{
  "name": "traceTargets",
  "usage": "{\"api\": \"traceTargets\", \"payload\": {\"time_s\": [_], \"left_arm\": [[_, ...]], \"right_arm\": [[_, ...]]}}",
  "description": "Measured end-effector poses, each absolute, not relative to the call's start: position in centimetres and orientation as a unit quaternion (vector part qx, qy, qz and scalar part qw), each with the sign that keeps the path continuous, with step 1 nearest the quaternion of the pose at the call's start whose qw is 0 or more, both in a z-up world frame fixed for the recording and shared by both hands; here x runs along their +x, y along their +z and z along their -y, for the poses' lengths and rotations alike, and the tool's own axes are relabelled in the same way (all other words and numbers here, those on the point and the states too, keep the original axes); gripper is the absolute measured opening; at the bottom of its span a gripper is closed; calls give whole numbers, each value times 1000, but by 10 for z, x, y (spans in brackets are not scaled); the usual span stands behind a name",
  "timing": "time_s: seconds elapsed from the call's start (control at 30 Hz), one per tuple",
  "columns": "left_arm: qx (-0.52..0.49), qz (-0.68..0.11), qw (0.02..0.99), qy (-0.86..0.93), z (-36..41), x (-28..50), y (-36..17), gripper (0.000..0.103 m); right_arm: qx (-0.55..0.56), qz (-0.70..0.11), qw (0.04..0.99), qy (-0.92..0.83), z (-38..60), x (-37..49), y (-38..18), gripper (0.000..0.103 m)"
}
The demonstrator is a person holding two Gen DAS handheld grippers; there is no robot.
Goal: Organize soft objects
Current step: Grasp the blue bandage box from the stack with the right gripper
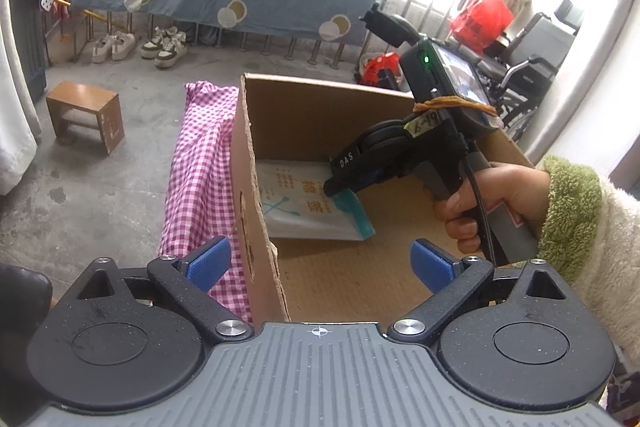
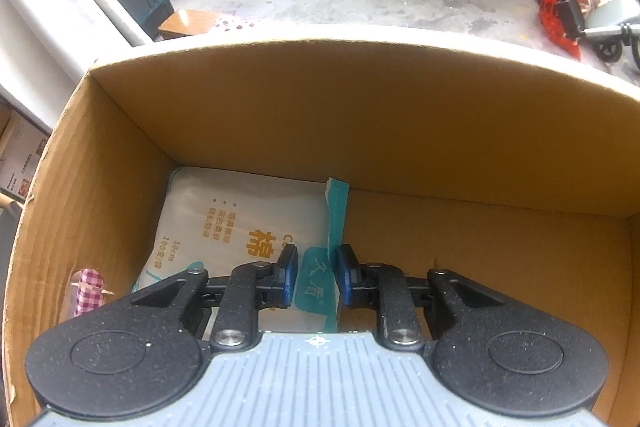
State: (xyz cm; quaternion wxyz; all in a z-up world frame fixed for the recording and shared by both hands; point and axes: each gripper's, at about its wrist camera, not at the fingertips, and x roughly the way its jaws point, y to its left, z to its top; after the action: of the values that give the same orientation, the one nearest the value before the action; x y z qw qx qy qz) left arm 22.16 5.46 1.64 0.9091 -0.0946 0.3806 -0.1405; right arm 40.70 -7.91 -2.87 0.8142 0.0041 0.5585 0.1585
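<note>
So off to the left there was a pink checked cloth (image 1: 200,163) draped down beside the cardboard box (image 1: 316,99), just outside its left wall. The left claw (image 1: 322,263) hung over the near left corner of the box, spread wide with nothing in it.

Inside the box, a flat white packet (image 2: 236,223) with orange print and a teal sealed edge lay on the bottom, tucked into the far left corner. The right claw (image 2: 317,277) was down in the box with its blue pads either side of that teal edge, gap narrow; honestly couldn't tell if they were pinching it or just off it.

My guess: the packet's light, squishy and a bit slick, so the crimped teal edge is the best spot to grab. The cloth would be floppy, so bunch it mid-fold.
</note>
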Motion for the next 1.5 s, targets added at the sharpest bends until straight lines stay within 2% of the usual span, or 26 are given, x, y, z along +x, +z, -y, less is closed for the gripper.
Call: {"api": "traceTargets", "payload": {"time_s": [0.17,0.33,0.37,0.4,0.47,0.63,0.77,0.87,1.0,1.17,1.5], "left_arm": [[-104,-356,918,-139,-61,208,27,99],[-115,-329,927,-141,-68,188,45,101],[-116,-324,928,-143,-69,184,48,101],[-117,-320,929,-146,-70,178,50,101],[-117,-317,928,-157,-70,168,54,101],[-106,-327,917,-201,-64,146,53,101],[-86,-343,908,-223,-51,129,42,101],[-60,-361,900,-236,-37,120,30,101],[13,-374,897,-234,-11,107,14,99],[94,-381,891,-227,16,100,-9,91],[91,-383,892,-222,22,97,-22,84]], "right_arm": [[45,-546,818,175,102,403,-3,24],[96,-507,829,215,140,357,50,27],[109,-497,830,227,148,344,62,39],[123,-483,834,236,158,328,74,60],[143,-448,844,258,176,296,95,76],[185,-404,851,281,218,220,114,76],[230,-417,832,283,234,179,95,76],[240,-431,827,271,237,159,74,72],[234,-445,826,255,224,138,45,60],[200,-448,842,223,208,125,26,59],[175,-462,842,215,193,128,9,54]]}}
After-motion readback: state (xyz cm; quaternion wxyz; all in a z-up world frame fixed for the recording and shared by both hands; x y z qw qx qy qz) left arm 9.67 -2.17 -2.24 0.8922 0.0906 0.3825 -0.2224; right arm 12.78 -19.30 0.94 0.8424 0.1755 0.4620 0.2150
